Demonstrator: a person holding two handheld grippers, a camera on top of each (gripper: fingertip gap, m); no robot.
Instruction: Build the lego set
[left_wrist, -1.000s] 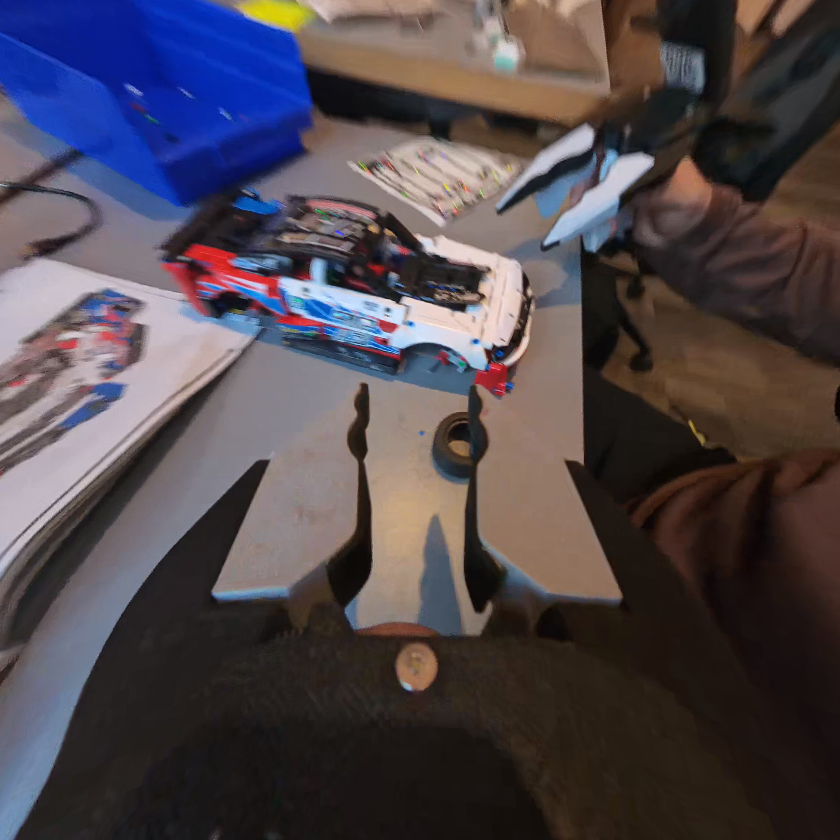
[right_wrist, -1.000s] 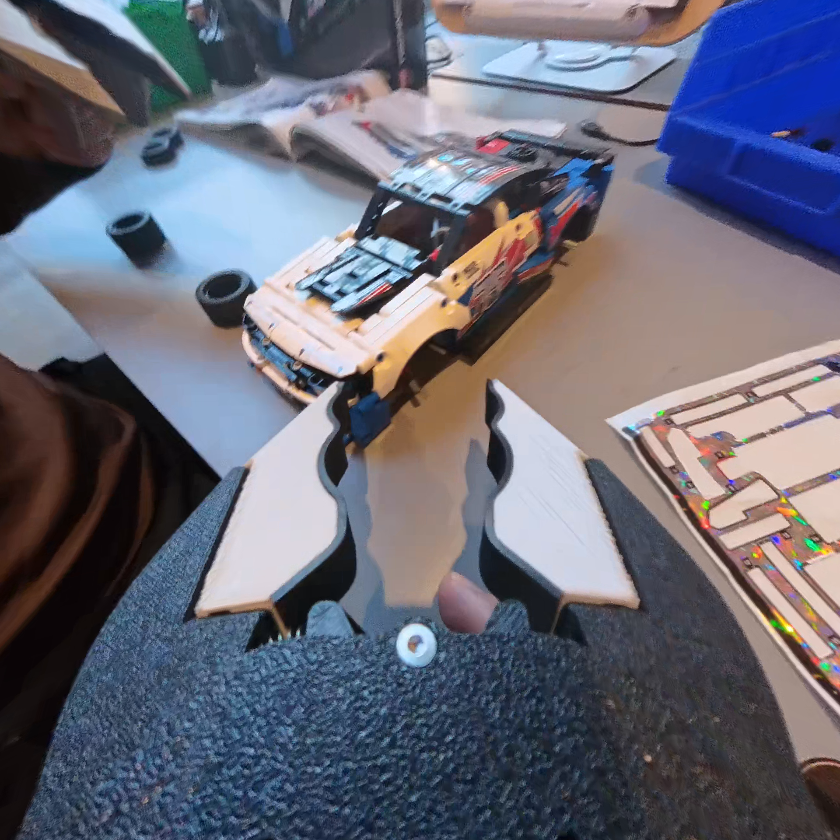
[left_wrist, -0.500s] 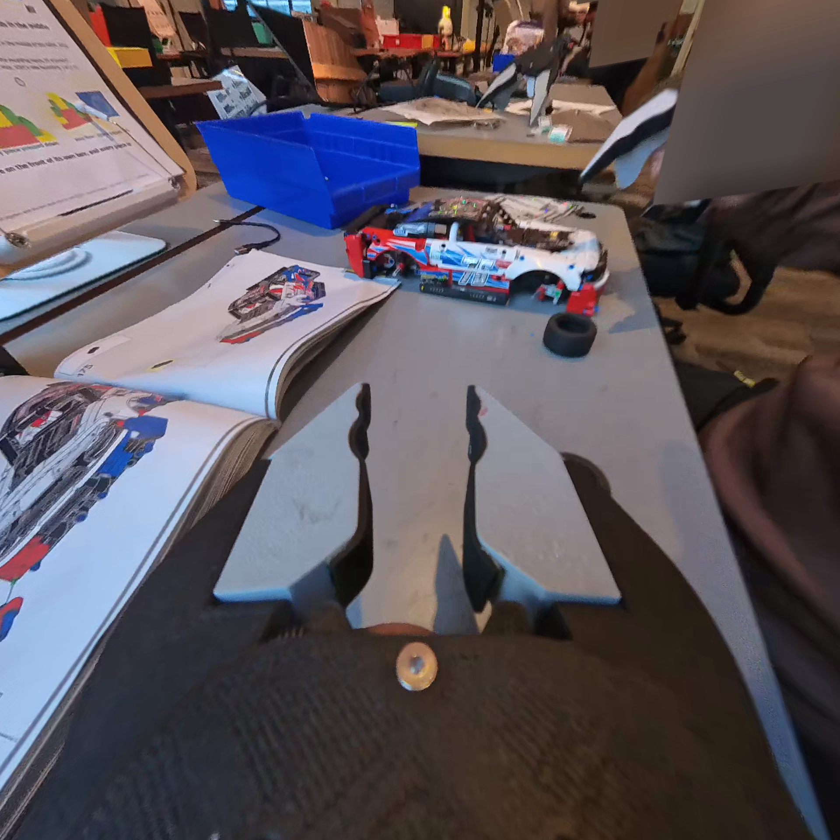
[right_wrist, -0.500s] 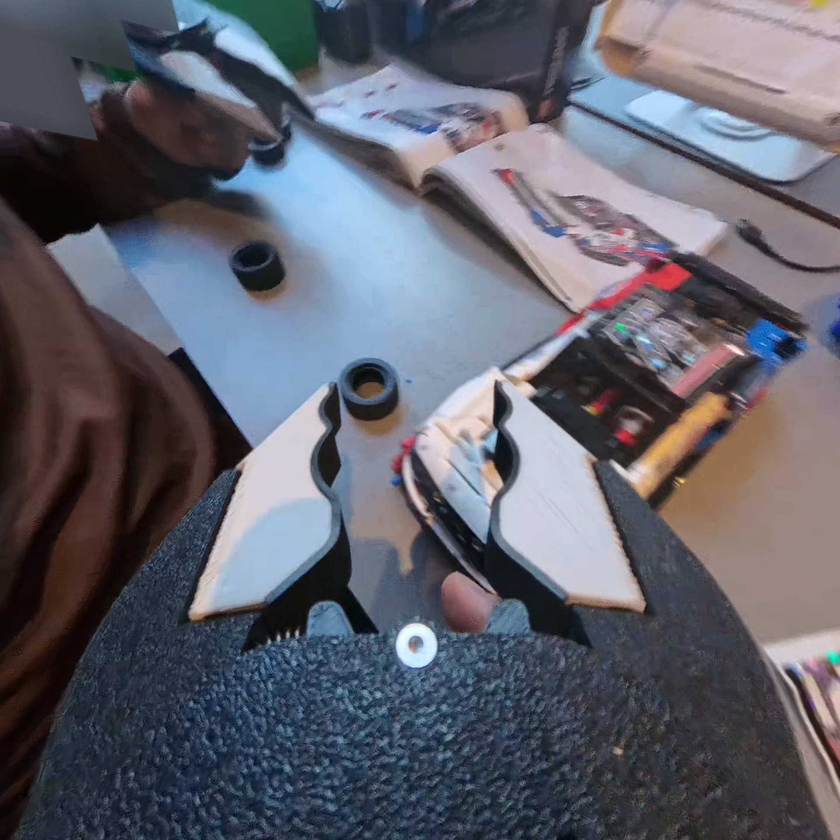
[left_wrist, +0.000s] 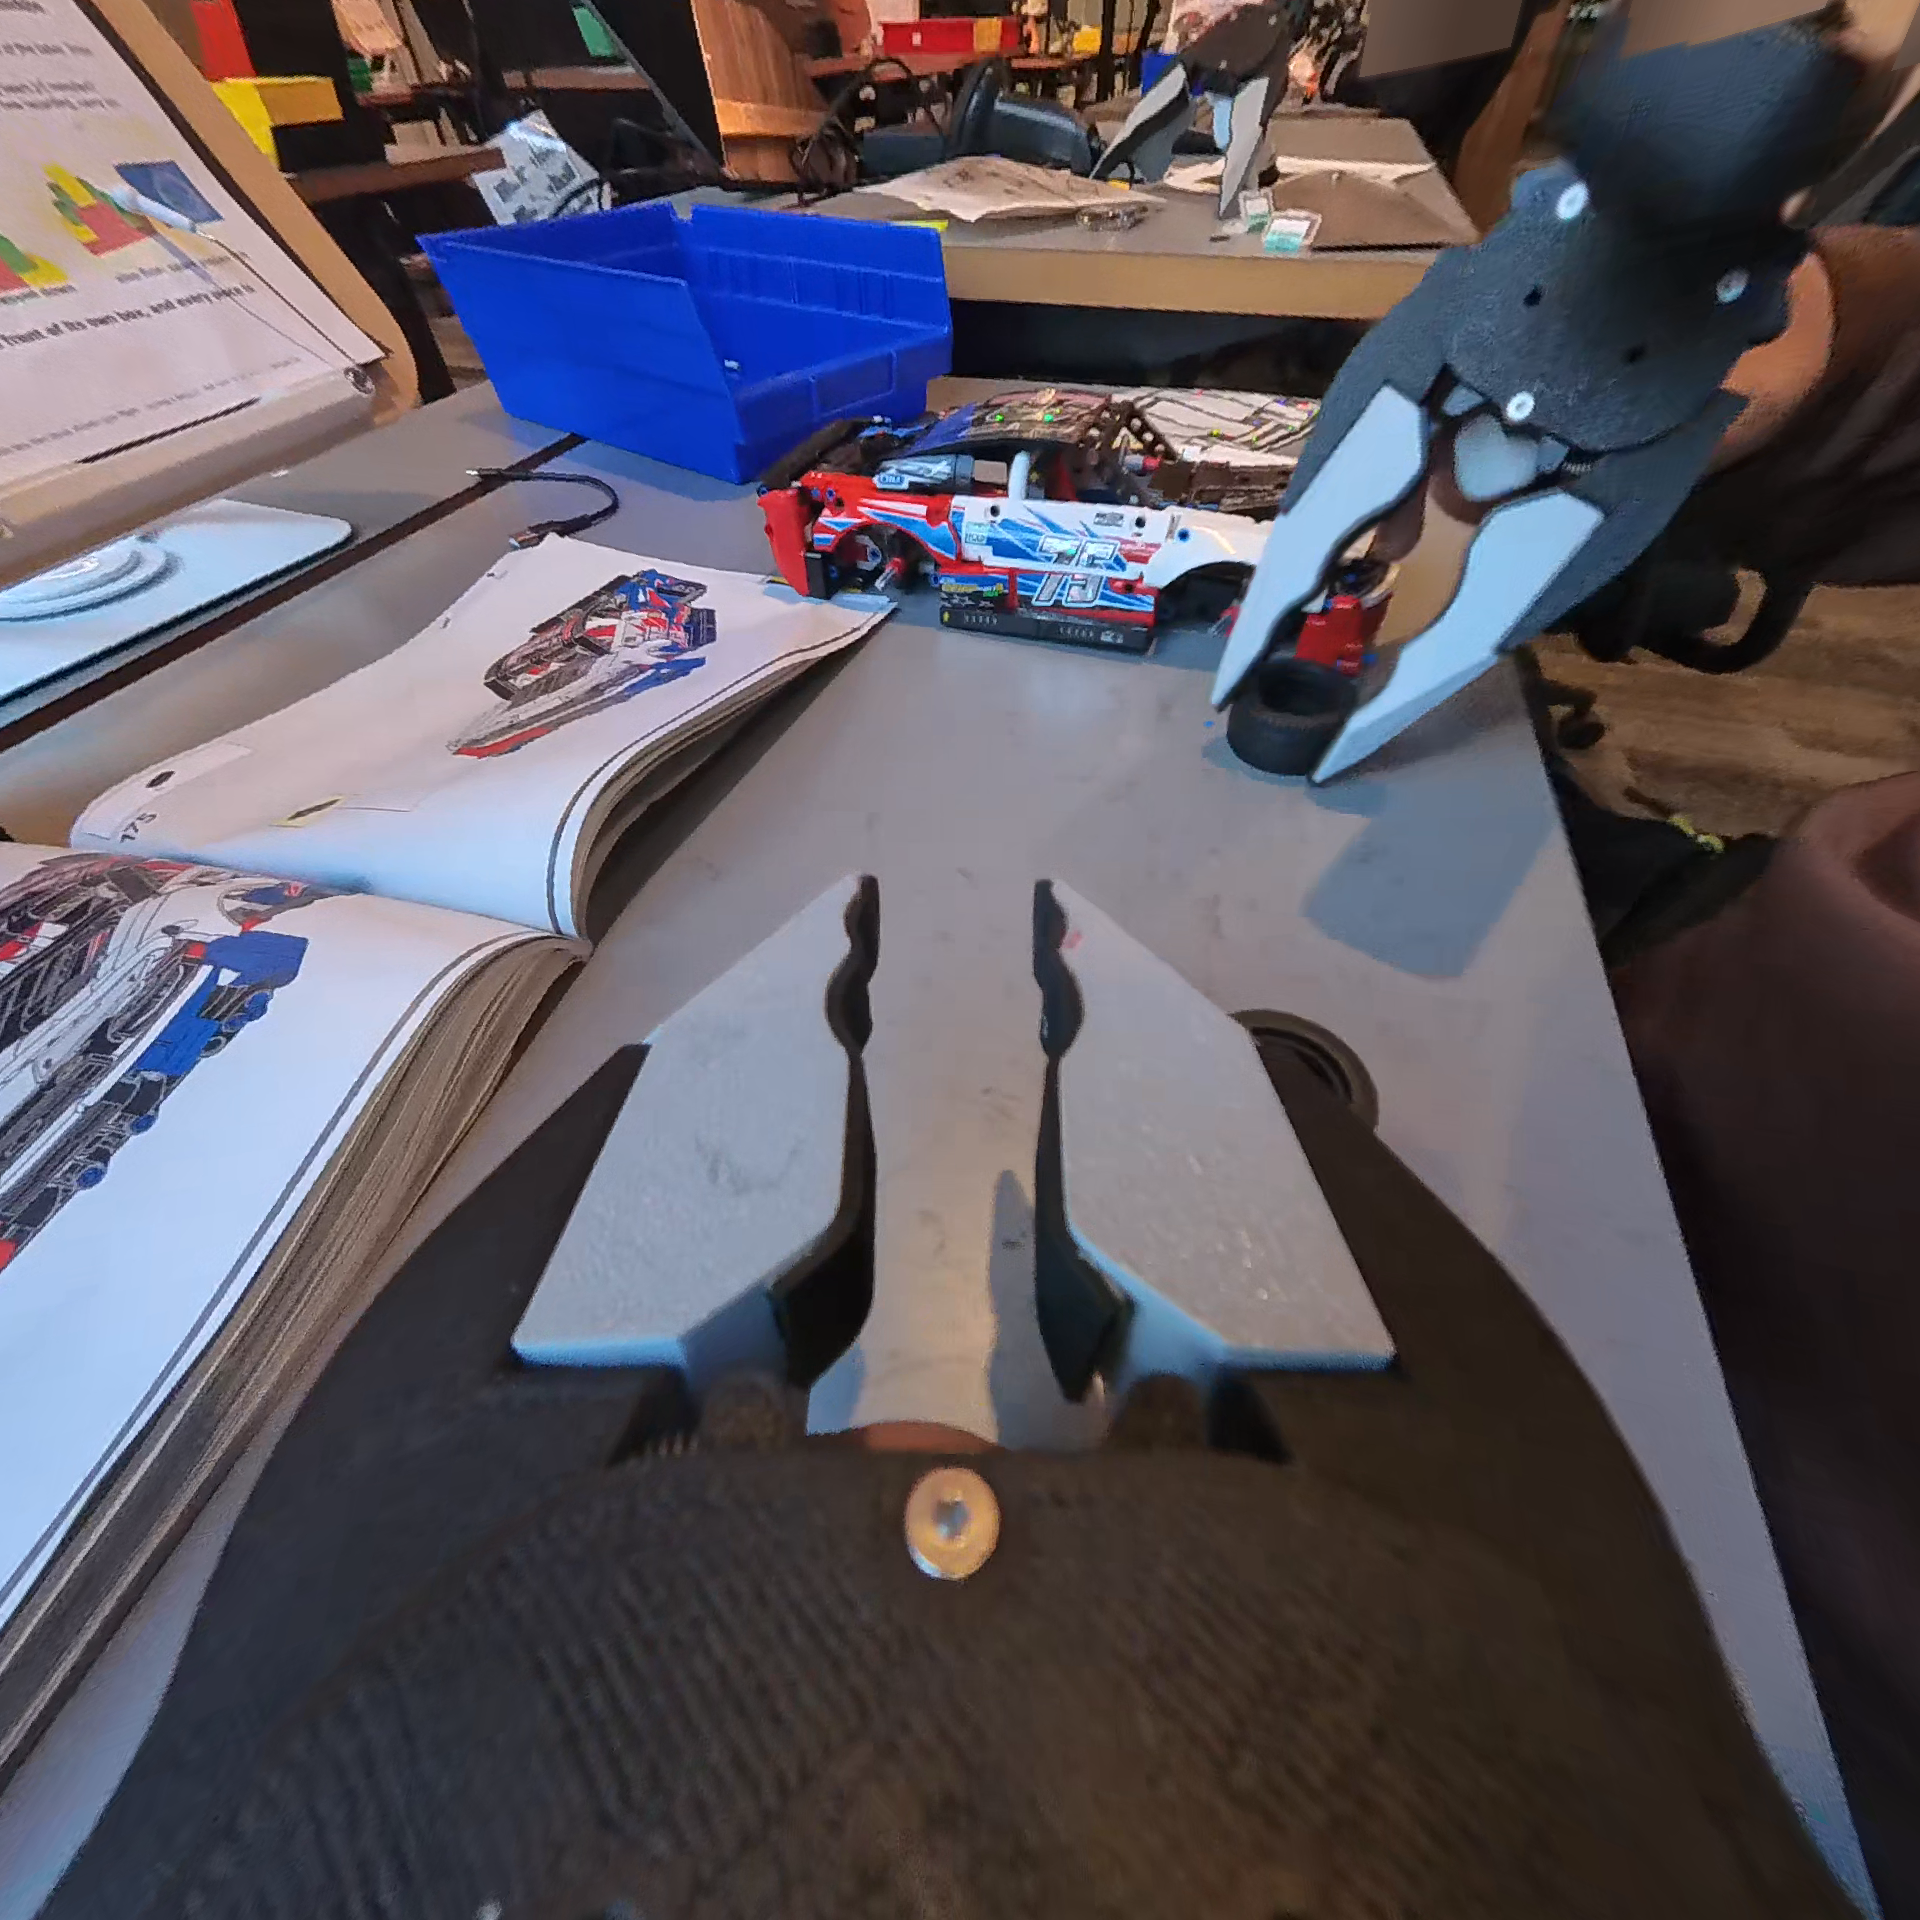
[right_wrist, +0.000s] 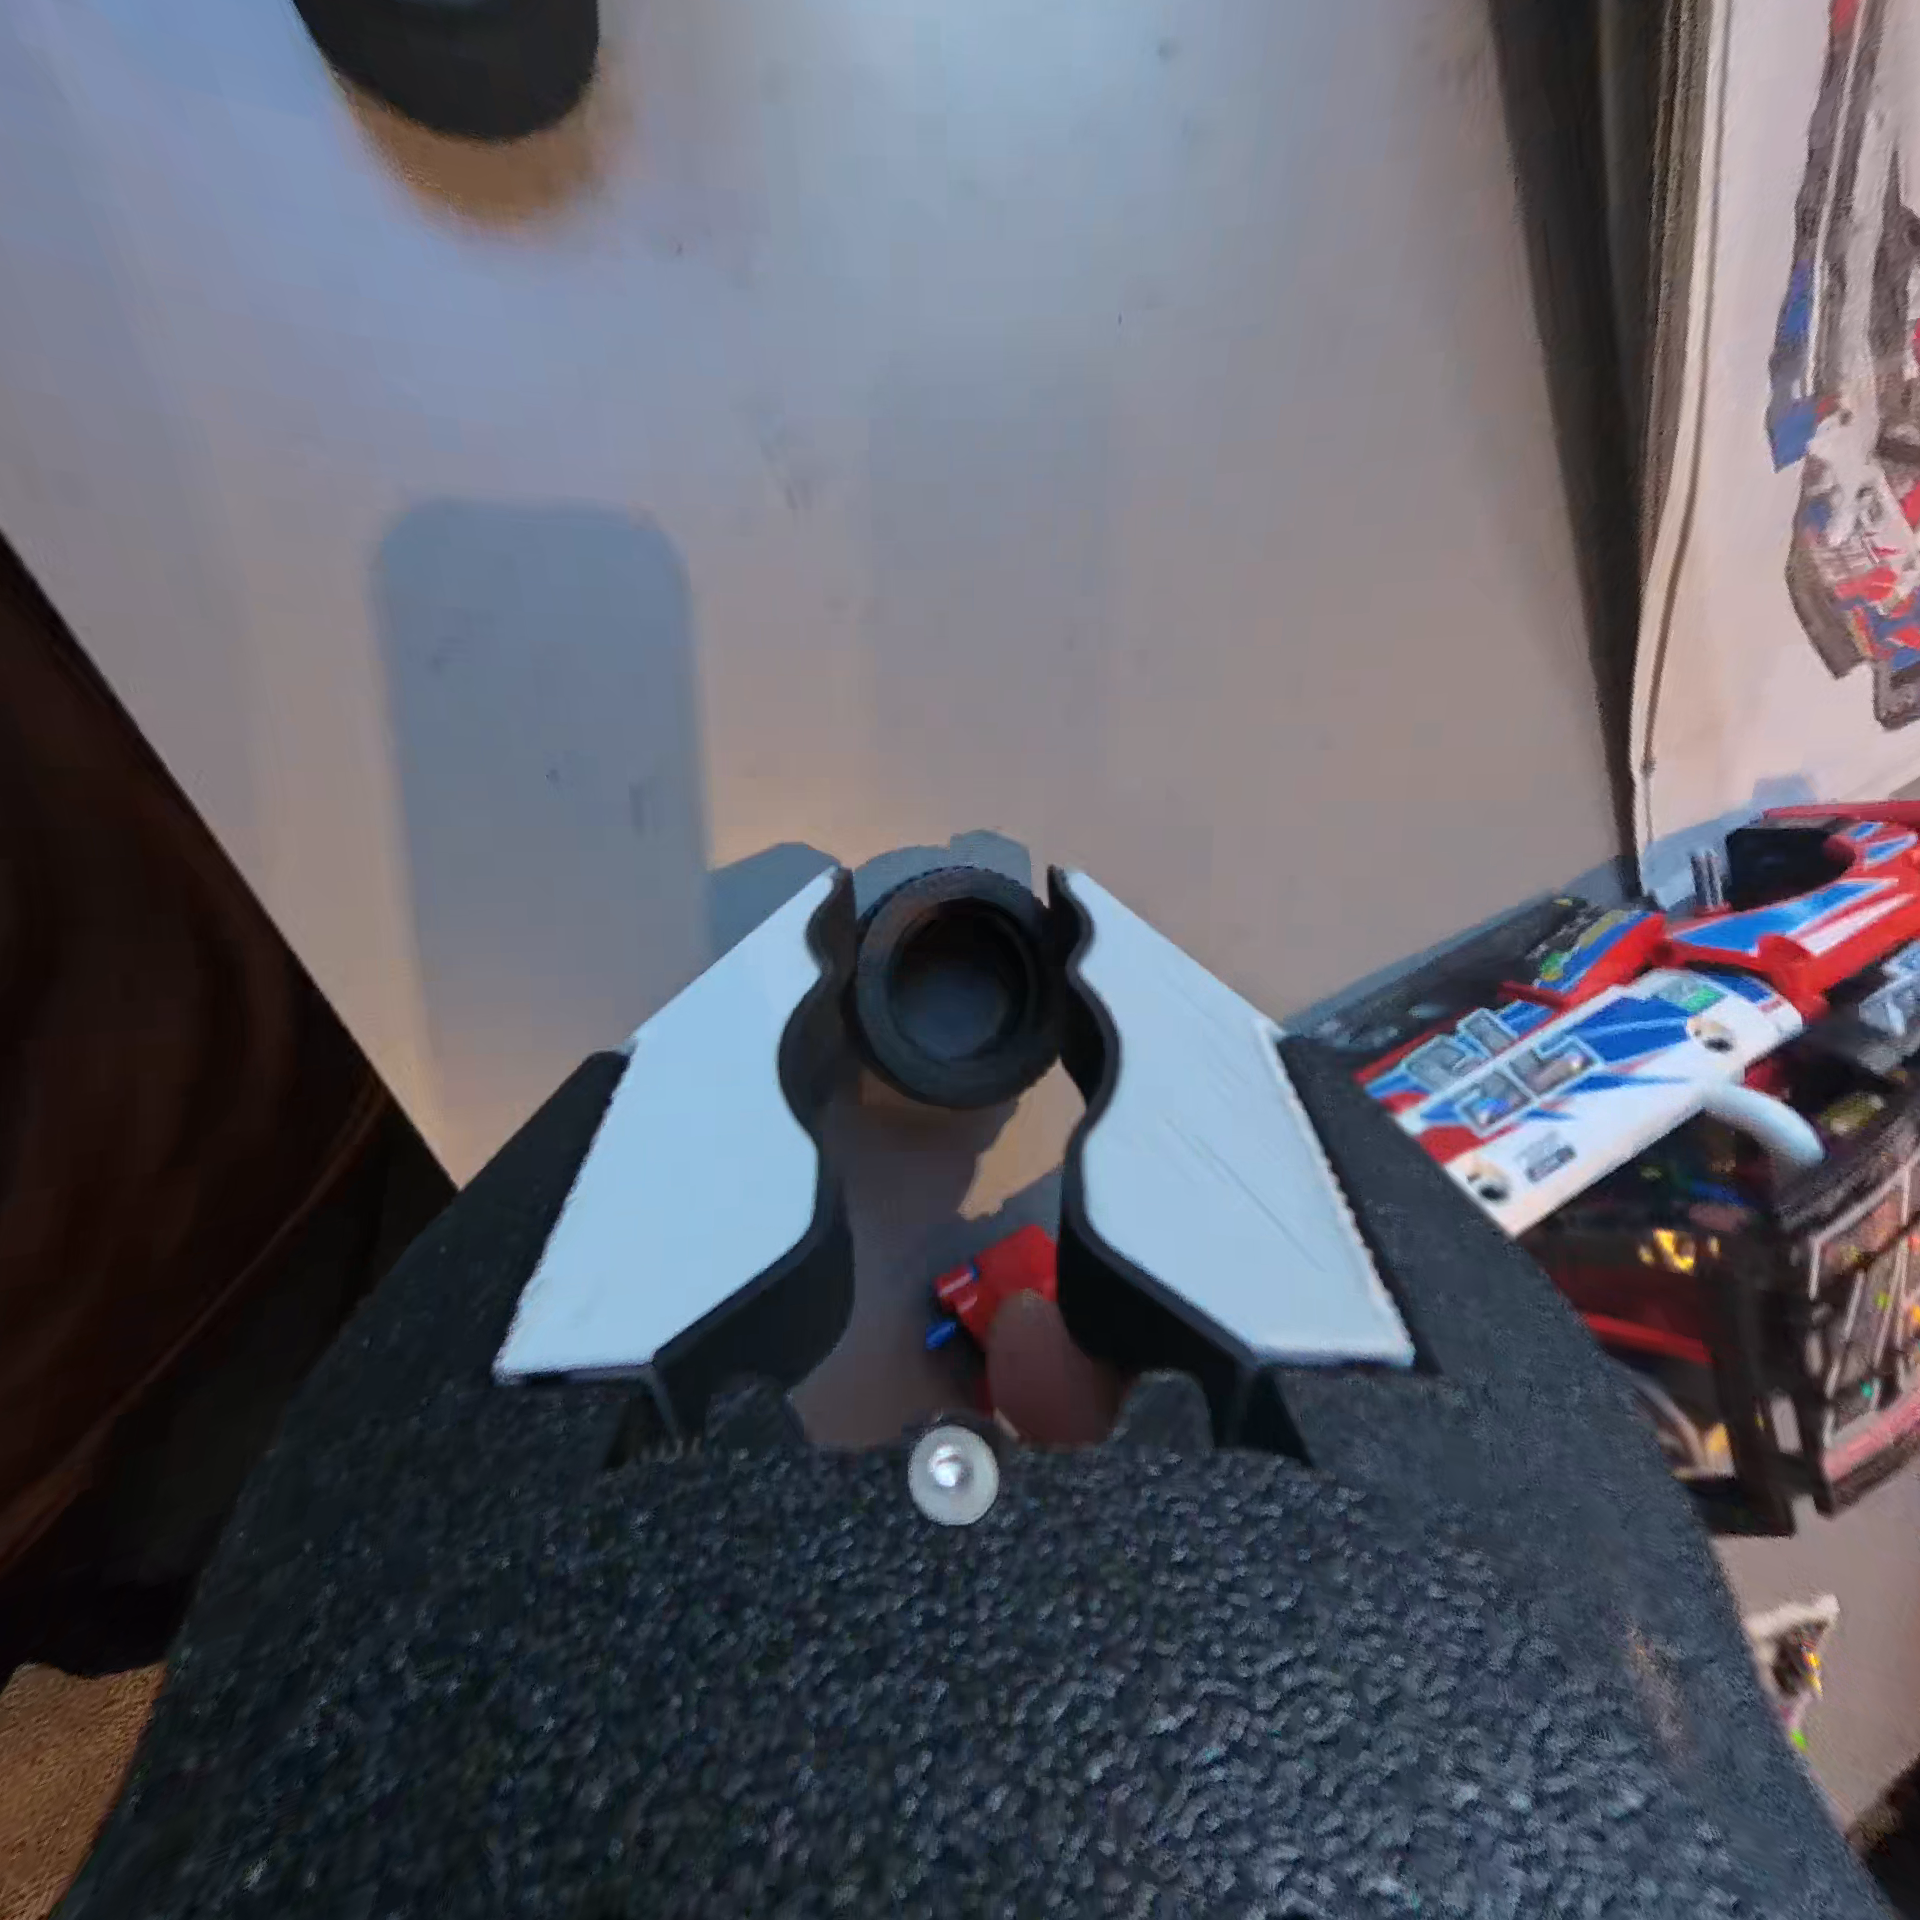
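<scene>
The red, white and blue lego car (left_wrist: 1039, 540) stands on the grey table (left_wrist: 1039, 790), without wheels on the side I see. It also shows in the right wrist view (right_wrist: 1558, 1039). My right gripper (right_wrist: 945, 894) points down at the table edge, jaws closed against the sides of a black tyre (right_wrist: 945, 1013) that rests on the table. In the left wrist view the right gripper (left_wrist: 1273, 736) straddles that tyre (left_wrist: 1288, 717) by the car's nose. My left gripper (left_wrist: 951, 904) is open and empty, low over the table. A second tyre (left_wrist: 1314, 1055) lies beside its right finger.
An open instruction book (left_wrist: 436, 748) covers the table's left side. A blue bin (left_wrist: 707, 312) stands behind the car, and a cable (left_wrist: 561, 499) lies beside it. A sticker sheet (left_wrist: 1216, 426) lies past the car. Another tyre (right_wrist: 457, 62) sits farther along the table. The table edge (left_wrist: 1558, 935) is close on the right.
My left gripper has pulled back from the car and sits low by the book. My right gripper has swung down over the tyre near the car's nose, and its jaws have narrowed around it.
</scene>
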